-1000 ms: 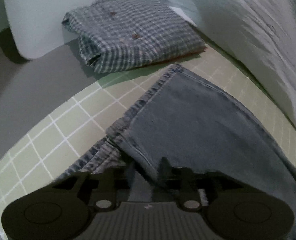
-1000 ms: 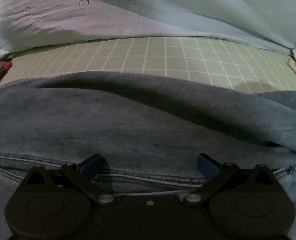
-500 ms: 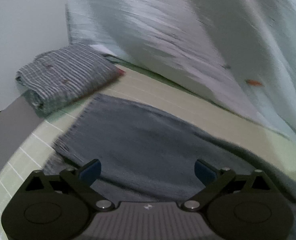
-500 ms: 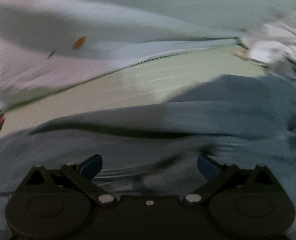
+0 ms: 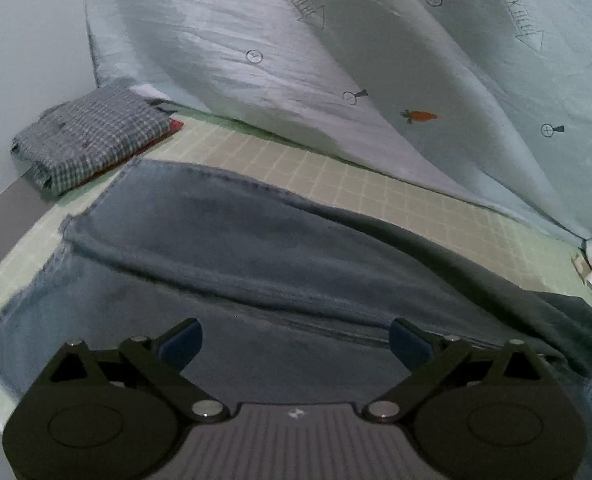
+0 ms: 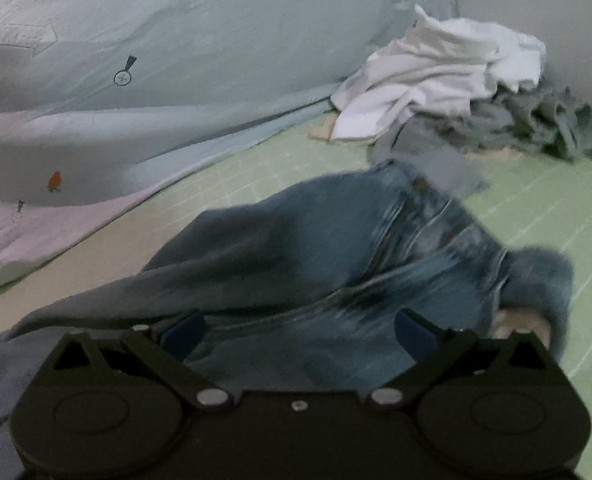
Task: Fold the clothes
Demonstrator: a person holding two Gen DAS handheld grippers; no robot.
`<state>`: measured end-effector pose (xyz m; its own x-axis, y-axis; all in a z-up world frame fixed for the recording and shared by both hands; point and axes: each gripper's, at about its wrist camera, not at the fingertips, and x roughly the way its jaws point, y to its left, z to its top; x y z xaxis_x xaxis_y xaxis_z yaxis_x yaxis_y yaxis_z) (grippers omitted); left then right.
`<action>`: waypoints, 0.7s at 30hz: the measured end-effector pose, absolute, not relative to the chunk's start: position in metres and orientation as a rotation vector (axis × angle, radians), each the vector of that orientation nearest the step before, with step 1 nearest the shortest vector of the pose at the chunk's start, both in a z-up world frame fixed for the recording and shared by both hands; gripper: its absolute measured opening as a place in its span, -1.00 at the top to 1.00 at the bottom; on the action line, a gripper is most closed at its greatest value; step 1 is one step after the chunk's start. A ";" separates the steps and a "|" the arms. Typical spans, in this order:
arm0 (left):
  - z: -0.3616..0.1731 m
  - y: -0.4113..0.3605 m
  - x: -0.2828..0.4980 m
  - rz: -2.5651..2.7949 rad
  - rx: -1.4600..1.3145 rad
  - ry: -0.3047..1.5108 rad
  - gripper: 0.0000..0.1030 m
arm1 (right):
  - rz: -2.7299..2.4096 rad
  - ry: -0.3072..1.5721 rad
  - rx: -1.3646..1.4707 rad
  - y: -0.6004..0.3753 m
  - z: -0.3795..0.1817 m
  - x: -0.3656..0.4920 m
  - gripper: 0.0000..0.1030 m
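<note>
Blue jeans lie on the green grid sheet, folded lengthwise with one leg over the other. My left gripper is open and empty, hovering over the leg end. In the right wrist view the jeans show their waist and fly end, slightly blurred. My right gripper is open and empty above the jeans near the waist.
A folded plaid shirt sits at the far left of the sheet. A pale carrot-print quilt is bunched along the back. A heap of white and grey clothes lies at the far right.
My left gripper let go of the jeans leg, opened and swung right. My right gripper turned right from the mid-leg toward the waist end.
</note>
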<state>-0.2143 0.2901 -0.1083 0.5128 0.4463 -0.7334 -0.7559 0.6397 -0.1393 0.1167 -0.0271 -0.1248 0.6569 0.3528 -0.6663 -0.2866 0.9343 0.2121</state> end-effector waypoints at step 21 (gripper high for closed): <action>-0.100 0.127 -0.139 0.906 -0.500 0.738 -0.93 | 0.611 0.843 0.211 -0.070 -0.124 0.331 -0.90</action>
